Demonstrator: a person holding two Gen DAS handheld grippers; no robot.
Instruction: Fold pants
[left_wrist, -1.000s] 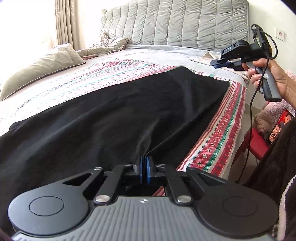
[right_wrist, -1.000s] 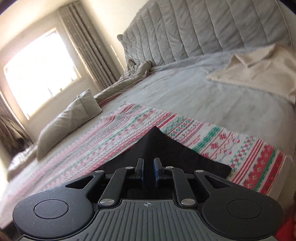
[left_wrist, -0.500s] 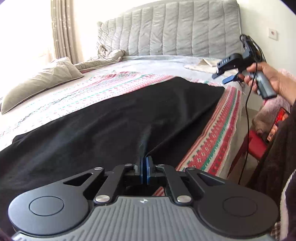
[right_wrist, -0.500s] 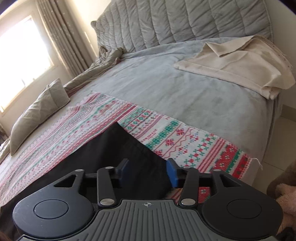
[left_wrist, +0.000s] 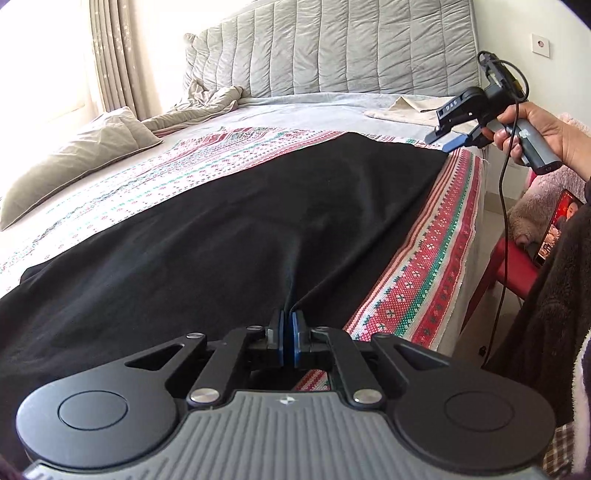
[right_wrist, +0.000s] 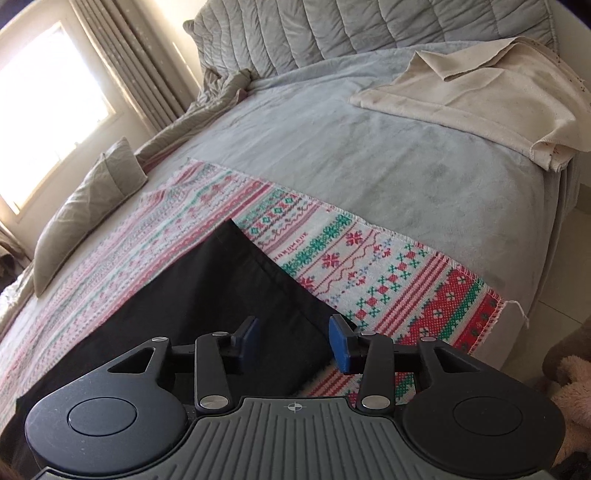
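Black pants (left_wrist: 236, 225) lie spread flat on a patterned red, green and white blanket (left_wrist: 417, 273) on the bed. My left gripper (left_wrist: 287, 332) is shut on the near edge of the pants, and the fabric creases toward its blue pads. My right gripper (right_wrist: 293, 341) is open and empty, held just above the far corner of the pants (right_wrist: 221, 295). It also shows in the left wrist view (left_wrist: 452, 138), held in a hand beyond the pants' far end.
A beige cloth (right_wrist: 480, 88) lies on the grey bedspread (right_wrist: 369, 155) near the headboard. A grey pillow (left_wrist: 77, 155) lies at the left. The bed's right edge drops to the floor, with a red stool (left_wrist: 513, 266) and plush toy (left_wrist: 535, 199) beside it.
My right gripper opened, let go of the pants' far corner and lifted off it. My left gripper stayed shut on the near edge.
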